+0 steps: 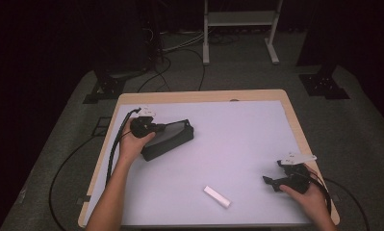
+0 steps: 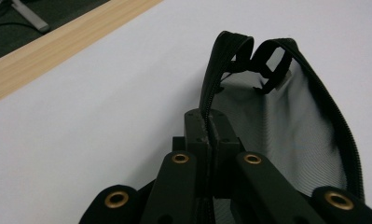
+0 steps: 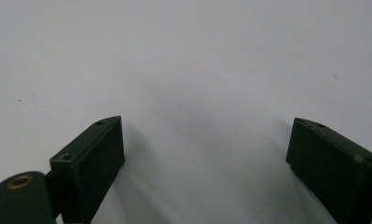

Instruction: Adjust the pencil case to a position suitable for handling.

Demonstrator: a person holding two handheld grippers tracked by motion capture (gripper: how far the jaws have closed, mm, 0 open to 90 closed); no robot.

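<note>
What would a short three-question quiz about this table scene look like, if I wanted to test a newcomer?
1. True or false: the left gripper is clamped on the zipper edge of the black mesh pouch.
2. What does the right gripper hold?
A. the white bar
B. the pouch
C. nothing
3. Fill in: the small white bar lies on the table's white mat, near the table's ____ edge, between the two hands.

Key:
1. True; its jaws are closed on the zipper edge.
2. C; its jaws stand wide apart over bare mat.
3. Front, the person's side.
</note>
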